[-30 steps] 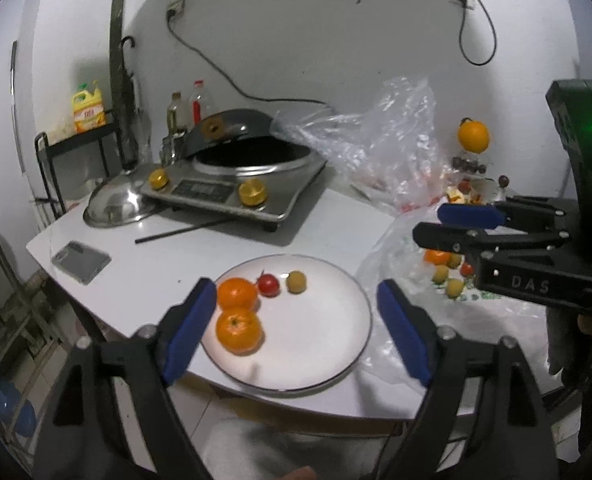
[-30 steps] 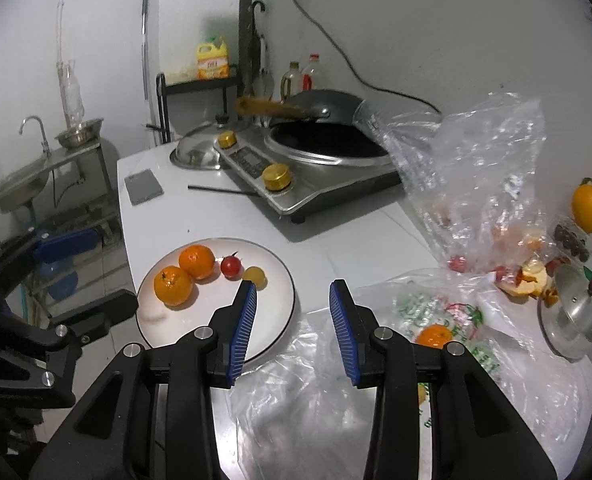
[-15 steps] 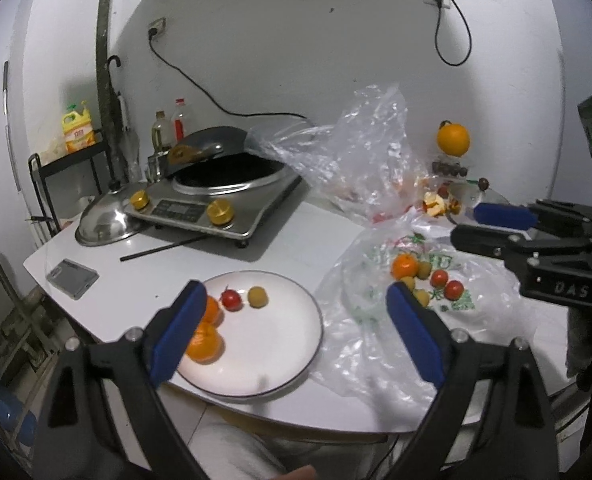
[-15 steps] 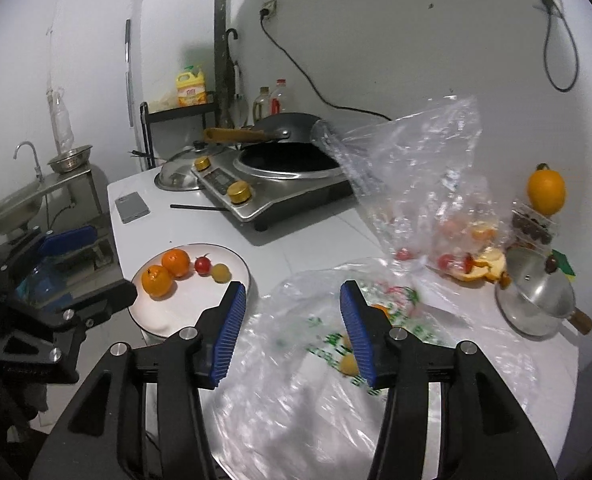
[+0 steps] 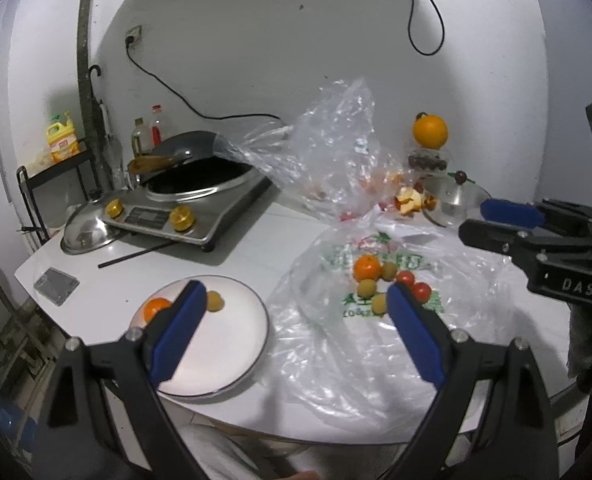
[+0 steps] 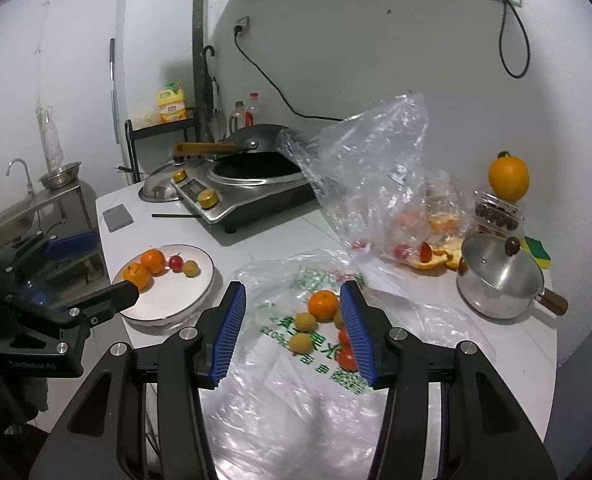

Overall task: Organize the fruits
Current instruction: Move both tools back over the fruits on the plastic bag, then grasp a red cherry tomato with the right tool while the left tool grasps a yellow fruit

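Two grippers hang over a white countertop (image 6: 272, 236) set against a plain white wall. We work across the right wrist view from left to right. At the far left we note a steel sink with a tap (image 6: 18, 168) and a metal bowl (image 6: 60, 174) beside it. Next comes a black wire rack (image 6: 160, 136) carrying a yellow jug (image 6: 171, 102). A dark flat device (image 6: 117, 217) lies on the counter near its left edge. The left gripper (image 5: 296, 302) stands wide apart with nothing between its blue pads. Beside it sits a white plate (image 6: 168, 300) holding two oranges (image 6: 146, 268), a small red fruit (image 6: 176, 263) and a small yellow fruit (image 6: 191, 268). Behind the plate we record an induction cooker (image 6: 240, 196) with a dark wok (image 6: 256, 148) on it, a steel lid (image 6: 158, 190) at its left, and one black chopstick (image 6: 174, 215) lying in front. A power cord (image 6: 272, 84) runs up the wall to a socket.

At centre, the right gripper (image 6: 292, 322) has just been opening; its jaws stand parted and clasp nothing. Below them a printed plastic bag (image 6: 296, 380) lies flat, carrying the remaining fruits (image 6: 320, 316): one orange, yellow ones and red ones. A crumpled clear bag (image 6: 368, 168) stands behind it. Further right we find peel scraps (image 6: 436, 260), a steel saucepan (image 6: 500, 284) with lid, a sponge (image 6: 538, 254), and a large orange (image 6: 509, 178) perched on a clear container (image 6: 496, 212) of dark fruit.
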Action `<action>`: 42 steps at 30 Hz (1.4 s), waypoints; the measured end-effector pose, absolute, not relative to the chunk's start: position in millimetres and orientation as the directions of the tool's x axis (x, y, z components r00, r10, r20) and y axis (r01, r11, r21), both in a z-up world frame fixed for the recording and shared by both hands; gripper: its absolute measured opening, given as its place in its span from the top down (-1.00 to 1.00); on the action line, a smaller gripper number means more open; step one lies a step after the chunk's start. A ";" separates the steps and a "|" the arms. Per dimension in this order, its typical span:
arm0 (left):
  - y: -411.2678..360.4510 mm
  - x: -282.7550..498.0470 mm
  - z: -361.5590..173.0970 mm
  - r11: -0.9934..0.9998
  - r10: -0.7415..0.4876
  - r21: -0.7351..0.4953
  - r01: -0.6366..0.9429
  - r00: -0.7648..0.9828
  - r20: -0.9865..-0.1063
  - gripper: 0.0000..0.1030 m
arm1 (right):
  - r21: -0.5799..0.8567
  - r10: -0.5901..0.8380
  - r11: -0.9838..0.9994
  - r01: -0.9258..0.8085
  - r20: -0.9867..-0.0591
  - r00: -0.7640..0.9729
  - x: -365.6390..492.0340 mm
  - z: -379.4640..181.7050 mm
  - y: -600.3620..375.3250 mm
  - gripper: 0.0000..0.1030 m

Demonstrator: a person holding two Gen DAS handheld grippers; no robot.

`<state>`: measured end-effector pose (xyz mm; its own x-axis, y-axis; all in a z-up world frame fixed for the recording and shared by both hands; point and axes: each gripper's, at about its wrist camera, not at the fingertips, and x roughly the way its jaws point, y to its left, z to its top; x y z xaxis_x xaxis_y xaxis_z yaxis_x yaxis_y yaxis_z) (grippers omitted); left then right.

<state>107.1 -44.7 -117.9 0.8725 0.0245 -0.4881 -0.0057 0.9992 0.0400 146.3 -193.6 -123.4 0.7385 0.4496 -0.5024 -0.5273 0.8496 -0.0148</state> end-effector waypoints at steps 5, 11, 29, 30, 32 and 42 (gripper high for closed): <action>-62.1 118.0 -122.4 0.998 0.009 0.056 0.022 0.865 -0.502 -0.79 | 0.002 0.447 0.853 -0.522 -0.520 0.728 156.2 -135.3 -207.1 -0.01; -76.7 136.0 -131.8 0.996 -0.006 0.072 0.050 0.854 -0.520 -0.79 | 0.022 0.441 0.859 -0.511 -0.540 0.717 172.7 -149.1 -218.1 -0.01; -90.6 182.4 -163.6 0.993 -0.050 0.061 0.106 0.811 -0.583 -0.78 | 0.042 0.430 0.851 -0.523 -0.626 0.650 222.0 -193.5 -220.6 0.00; -91.5 184.8 -165.8 0.992 -0.055 0.059 0.111 0.807 -0.588 -0.78 | 0.042 0.430 0.850 -0.525 -0.632 0.645 224.3 -196.5 -220.1 0.01; -93.9 189.2 -170.0 0.991 -0.062 0.059 0.120 0.800 -0.597 -0.78 | 0.040 0.425 0.848 -0.528 -0.646 0.634 228.6 -202.9 -219.0 0.02; -103.2 206.1 -187.9 0.987 -0.091 0.046 0.154 0.769 -0.632 -0.74 | 0.032 0.402 0.834 -0.550 -0.719 0.567 244.2 -230.7 -211.9 0.25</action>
